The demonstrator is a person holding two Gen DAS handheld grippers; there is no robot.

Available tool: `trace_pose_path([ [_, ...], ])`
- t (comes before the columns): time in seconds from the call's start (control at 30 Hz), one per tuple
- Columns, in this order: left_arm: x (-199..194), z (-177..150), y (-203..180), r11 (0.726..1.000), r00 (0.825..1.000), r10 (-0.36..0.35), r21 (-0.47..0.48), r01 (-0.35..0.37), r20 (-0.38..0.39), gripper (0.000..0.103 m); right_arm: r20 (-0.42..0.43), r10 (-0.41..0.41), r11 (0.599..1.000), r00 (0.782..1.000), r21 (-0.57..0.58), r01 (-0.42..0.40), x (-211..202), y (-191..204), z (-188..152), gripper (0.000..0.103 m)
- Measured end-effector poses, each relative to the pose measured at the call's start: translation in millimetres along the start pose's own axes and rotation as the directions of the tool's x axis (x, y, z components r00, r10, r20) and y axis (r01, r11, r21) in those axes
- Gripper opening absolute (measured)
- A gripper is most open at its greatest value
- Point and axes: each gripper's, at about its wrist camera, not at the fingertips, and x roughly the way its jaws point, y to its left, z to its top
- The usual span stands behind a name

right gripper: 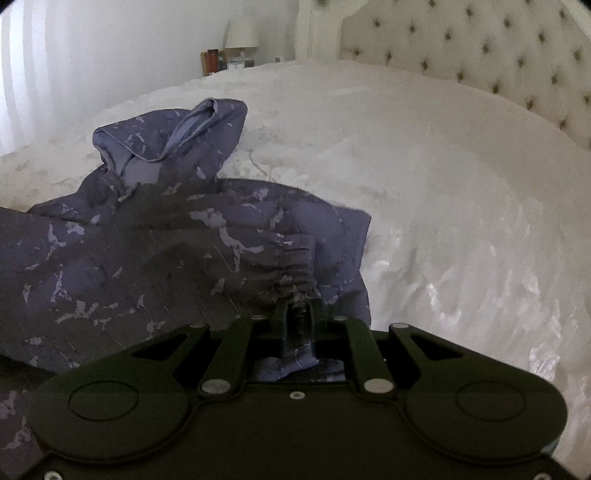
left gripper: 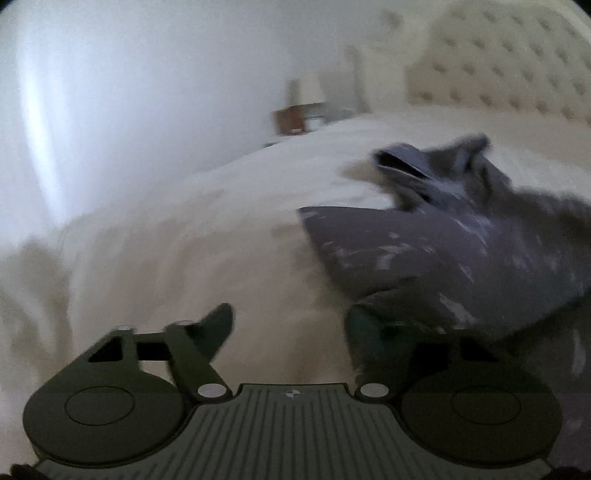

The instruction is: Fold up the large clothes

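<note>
A purple garment (right gripper: 155, 243) with pale marbled marks lies crumpled on the white bed (right gripper: 424, 177). One sleeve with an open cuff (right gripper: 207, 122) sticks up at its far end. My right gripper (right gripper: 297, 314) is shut on a gathered elastic part of the garment near its right edge. In the blurred left wrist view the garment (left gripper: 436, 243) lies to the right. My left gripper (left gripper: 290, 321) is open over the bedcover, and its right finger (left gripper: 364, 332) is at the garment's near edge.
A tufted cream headboard (right gripper: 498, 55) stands at the back right. A nightstand with a lamp (right gripper: 240, 33) and small items is at the far side of the bed. A white wall and curtain (right gripper: 26, 74) are on the left.
</note>
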Motion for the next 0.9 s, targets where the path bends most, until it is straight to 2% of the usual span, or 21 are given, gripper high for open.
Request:
trace_pose_path([
  [0.03,0,0,-4,0.999,1.000,-0.014,0.041,0.014,0.007,0.048,-0.002,0.002,1.000,1.000,0.007,-0.002,1,-1,-1,0.020],
  [0.2,-2,-1,-24,0.980,0.997,-0.055,0.196,0.042,0.060,0.024,-0.006,-0.009,1.000,1.000,-0.003,0.009,2,2,-3,0.021],
  [0.3,-7,-8,-34,0.963,0.994,-0.078,0.265,0.053,0.083,0.014,-0.009,-0.008,1.000,1.000,-0.001,0.008,3,2,-4,0.022],
  [0.37,-5,-11,-38,0.945,0.990,-0.133,0.308,0.112,0.049,0.015,-0.010,-0.006,1.000,1.000,-0.003,0.006,4,1,-4,0.023],
  [0.5,-3,-22,-46,0.895,0.983,-0.181,0.410,0.174,-0.021,0.015,-0.014,-0.004,1.000,1.000,-0.003,0.004,6,1,-4,0.023],
  [0.6,-4,-28,-46,0.870,0.970,-0.223,0.430,0.241,-0.093,0.012,-0.019,-0.003,1.000,1.000,-0.001,0.003,7,1,-3,0.024],
  [0.67,-6,-32,-45,0.860,0.967,-0.229,0.442,0.254,-0.110,0.012,-0.022,-0.004,1.000,1.000,-0.003,0.004,7,1,-4,0.025],
  [0.7,-8,-33,-43,0.859,0.967,-0.228,0.445,0.254,-0.111,0.013,-0.023,-0.005,1.000,1.000,-0.005,0.005,8,2,-4,0.025],
  [0.77,-12,-29,-36,0.877,0.966,-0.234,0.406,0.259,-0.109,0.015,-0.024,-0.005,1.000,1.000,-0.002,0.005,9,2,-4,0.026],
  [0.87,-23,-15,-19,0.935,0.977,-0.212,0.290,0.206,-0.009,0.018,-0.026,0.000,1.000,1.000,0.000,0.000,9,1,-4,0.027],
  [0.9,-26,-9,-13,0.953,0.979,-0.201,0.238,0.190,0.024,0.022,-0.026,0.001,1.000,1.000,-0.001,-0.001,9,1,-4,0.027],
])
